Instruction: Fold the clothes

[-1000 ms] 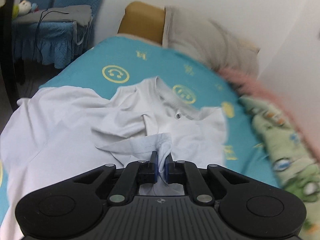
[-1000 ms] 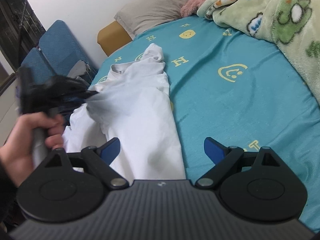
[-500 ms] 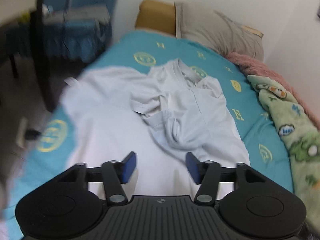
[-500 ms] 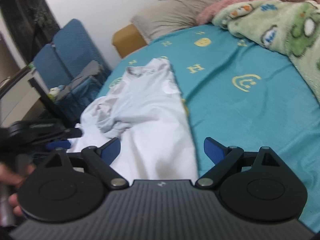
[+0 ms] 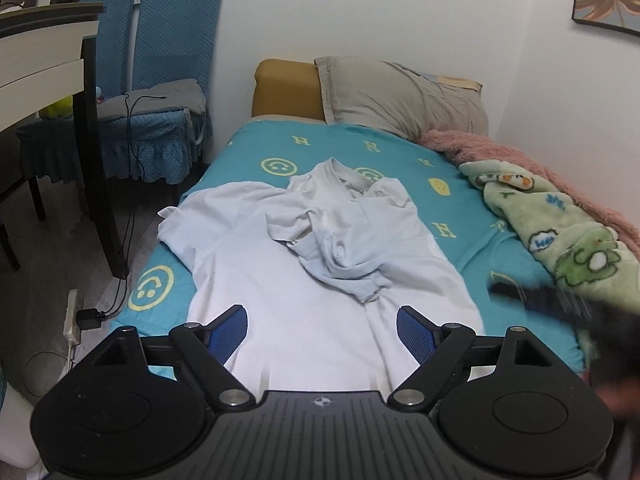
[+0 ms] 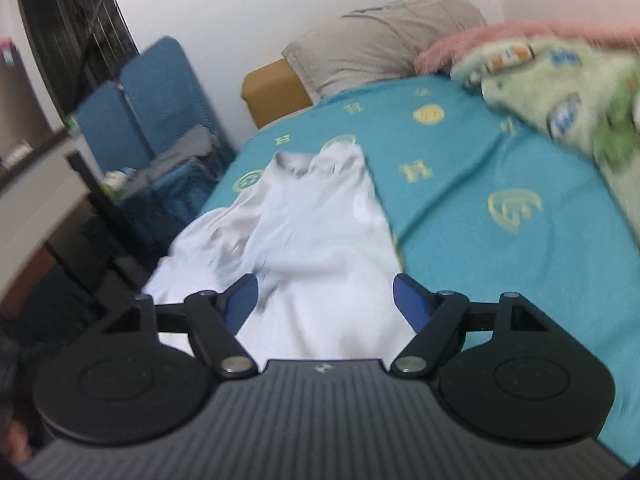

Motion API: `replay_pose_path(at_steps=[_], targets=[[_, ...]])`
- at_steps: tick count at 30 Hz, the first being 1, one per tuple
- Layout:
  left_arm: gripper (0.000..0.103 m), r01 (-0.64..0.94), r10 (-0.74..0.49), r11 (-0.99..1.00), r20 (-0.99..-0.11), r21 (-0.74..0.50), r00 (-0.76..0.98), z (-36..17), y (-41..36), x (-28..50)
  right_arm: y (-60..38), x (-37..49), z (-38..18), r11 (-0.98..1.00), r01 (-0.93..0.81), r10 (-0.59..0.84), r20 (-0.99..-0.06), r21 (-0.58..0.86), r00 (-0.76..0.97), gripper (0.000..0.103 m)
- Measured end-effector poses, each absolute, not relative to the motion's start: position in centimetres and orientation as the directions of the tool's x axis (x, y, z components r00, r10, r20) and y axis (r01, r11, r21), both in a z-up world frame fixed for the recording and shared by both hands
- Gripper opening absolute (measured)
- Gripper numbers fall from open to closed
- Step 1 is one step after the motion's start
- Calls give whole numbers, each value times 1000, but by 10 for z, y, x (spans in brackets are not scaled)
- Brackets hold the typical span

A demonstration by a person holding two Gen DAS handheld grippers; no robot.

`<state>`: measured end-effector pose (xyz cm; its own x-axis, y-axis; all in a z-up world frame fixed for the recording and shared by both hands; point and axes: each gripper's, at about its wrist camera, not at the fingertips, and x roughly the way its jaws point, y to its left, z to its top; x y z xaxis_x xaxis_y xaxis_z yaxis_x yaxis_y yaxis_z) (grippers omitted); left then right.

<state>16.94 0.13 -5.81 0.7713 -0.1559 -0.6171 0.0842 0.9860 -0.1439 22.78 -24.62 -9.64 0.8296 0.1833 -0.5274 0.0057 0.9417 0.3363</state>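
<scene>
One shirt [image 5: 304, 280] centre frame, sleeve bunched | left gripper [image 5: 322, 330] opening, nothing held | right gripper [image 6: 325, 300] closing, nothing pinched | risk: crooked fold if bunch is left unsmoothed

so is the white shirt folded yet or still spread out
Partly folded. The white shirt lies mostly flat on the bed, one sleeve bunched across its chest, the other side still spread toward the bed's edge.
</scene>
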Motion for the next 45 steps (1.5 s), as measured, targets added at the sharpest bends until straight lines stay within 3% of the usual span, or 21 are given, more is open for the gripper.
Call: replay_pose_path(at_steps=[8, 15, 17, 19, 22, 30, 35, 36, 37, 39, 43, 45], targets=[[84, -22, -150, 969, -653, -247, 742, -89, 42, 197, -198, 414, -117, 983, 31, 79, -573, 179, 816, 76], [84, -85, -182, 939, -694, -332, 697, -118, 63, 226, -169, 495, -144, 999, 47, -44, -609, -11, 792, 74], [84, -86, -204, 930, -698, -356, 686, -122, 64, 229, -166, 505, -152, 994, 70, -104, -626, -78, 773, 65], [84, -84, -208, 930, -699, -359, 684, -123, 63, 229, -169, 509, -158, 990, 96, -143, -644, -107, 752, 39], [84, -77, -211, 931, -699, -356, 683, -124, 61, 228, -183, 508, -162, 986, 142, -164, -652, -86, 740, 18], [84, -82, -193, 933, -680, -350, 708, -117, 64, 226, -244, 490, -141, 950, 312, -264, -584, -19, 768, 14], [84, -85, -180, 939, -688, -332, 704, -118, 63, 228, -271, 479, -137, 955, 296, -236, -598, 1, 766, 20], [84, -84, -181, 939, -690, -332, 701, -118, 63, 229, -270, 475, -135, 960, 281, -232, -595, -10, 770, 32], [84, -83, -183, 940, -691, -332, 699, -118, 63, 229, -269, 471, -132, 964, 265, -224, -590, -18, 775, 56], [84, -78, -183, 942, -693, -327, 697, -118, 61, 229, -261, 460, -122, 976, 216, -184, -569, -11, 801, 82], [84, -72, -192, 940, -692, -333, 696, -119, 59, 228, -226, 432, -103, 1000, -2, 7, -532, 11, 847, 82], [84, -76, -197, 937, -693, -342, 694, -119, 60, 227, -201, 422, -101, 986, -157, 157, -560, 48, 814, 82]])
